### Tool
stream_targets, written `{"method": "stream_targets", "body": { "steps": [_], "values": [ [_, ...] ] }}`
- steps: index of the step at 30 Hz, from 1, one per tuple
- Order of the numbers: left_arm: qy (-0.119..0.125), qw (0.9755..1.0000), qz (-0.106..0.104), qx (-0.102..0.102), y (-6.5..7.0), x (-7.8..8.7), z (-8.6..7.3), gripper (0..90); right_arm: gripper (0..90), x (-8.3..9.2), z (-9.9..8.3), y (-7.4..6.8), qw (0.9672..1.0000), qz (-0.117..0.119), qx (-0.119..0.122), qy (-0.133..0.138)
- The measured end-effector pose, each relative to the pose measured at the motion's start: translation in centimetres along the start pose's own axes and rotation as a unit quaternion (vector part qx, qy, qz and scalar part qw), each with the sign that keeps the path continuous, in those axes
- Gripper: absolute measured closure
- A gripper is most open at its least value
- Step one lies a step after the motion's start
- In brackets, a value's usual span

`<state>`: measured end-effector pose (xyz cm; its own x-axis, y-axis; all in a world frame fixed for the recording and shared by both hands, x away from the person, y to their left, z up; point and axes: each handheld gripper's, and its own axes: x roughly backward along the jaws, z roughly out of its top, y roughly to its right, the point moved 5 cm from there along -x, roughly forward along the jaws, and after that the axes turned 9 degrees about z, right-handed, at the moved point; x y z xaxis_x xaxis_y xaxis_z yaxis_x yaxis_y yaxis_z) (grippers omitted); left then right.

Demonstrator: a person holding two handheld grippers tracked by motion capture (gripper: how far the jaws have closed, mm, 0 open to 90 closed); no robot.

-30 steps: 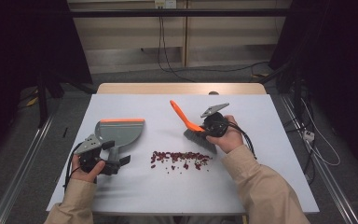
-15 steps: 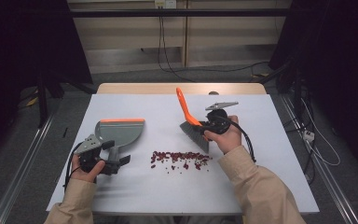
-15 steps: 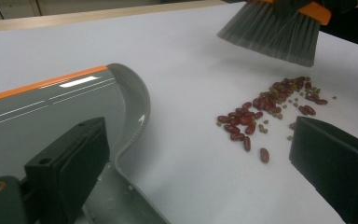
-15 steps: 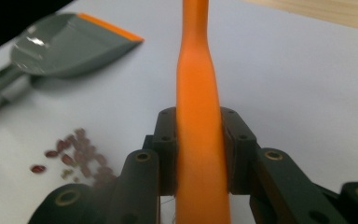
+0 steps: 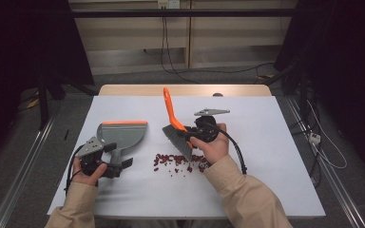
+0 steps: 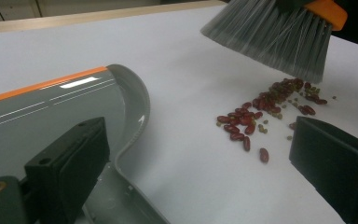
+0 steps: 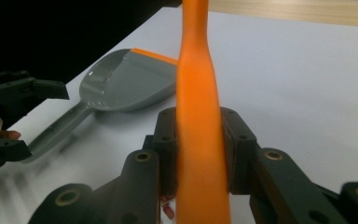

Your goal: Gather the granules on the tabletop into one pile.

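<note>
- Overhead, in the high view, the white table [image 5: 266, 156] lies bare to the right and along its near edge. The red beans [image 5: 178, 161] are scattered at mid-table, between the grey dustpan [image 5: 122, 134] on the left and the brush [image 5: 176, 126]. The right gripper [image 5: 190, 137] holds the brush with its orange handle rising up and away, bristles just above the beans. The left gripper [image 5: 121, 164] sits at the dustpan's handle, near the table's left edge; its cable is partly hidden by the hand.
- In the left gripper view, the jaws stand wide apart, holding nothing. One jaw overlaps the dustpan [image 6: 65, 107], cut off at the left. The beans [image 6: 261, 112] lie on open table; the brush [image 6: 272, 35] bristles hang over their far end.
- In the right gripper view, the jaws are clamped on the orange handle [image 7: 198, 121], which hides the table behind it. The dustpan [image 7: 121, 84] lies beyond, with the left gripper [image 7: 23, 119] open at the frame's edge.
</note>
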<state>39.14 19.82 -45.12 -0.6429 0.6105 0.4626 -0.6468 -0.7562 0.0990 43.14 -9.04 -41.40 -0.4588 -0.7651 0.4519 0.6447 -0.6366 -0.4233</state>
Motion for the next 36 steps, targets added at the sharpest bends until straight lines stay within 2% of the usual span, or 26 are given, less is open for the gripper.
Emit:
{"method": "stream_targets", "body": {
  "steps": [8,13,21,29,36],
  "values": [
    [0.002,1.0,-0.001,0.0,0.0,0.1,0.1,4.7,71.6,-2.0,-0.6,-2.2,0.9997,0.02,-0.012,0.003],
    [0.004,1.0,-0.001,0.001,0.0,0.1,0.1,4.7,71.7,-2.9,-1.0,-3.1,0.9996,0.024,-0.016,-0.002],
    [0.005,1.0,-0.001,0.001,0.0,0.2,0.1,4.7,71.7,-3.8,-1.6,-3.8,0.9994,0.021,-0.028,0.008],
    [0.007,1.0,-0.001,0.0,-0.1,0.2,0.2,4.7,71.7,-4.6,-2.5,-4.9,0.9987,0.021,-0.047,0.004],
    [0.008,1.0,0.0,0.0,-0.1,0.3,0.2,4.7,71.7,-6.0,-4.0,-5.6,0.9965,0.028,-0.078,-0.007]
  ]
}}
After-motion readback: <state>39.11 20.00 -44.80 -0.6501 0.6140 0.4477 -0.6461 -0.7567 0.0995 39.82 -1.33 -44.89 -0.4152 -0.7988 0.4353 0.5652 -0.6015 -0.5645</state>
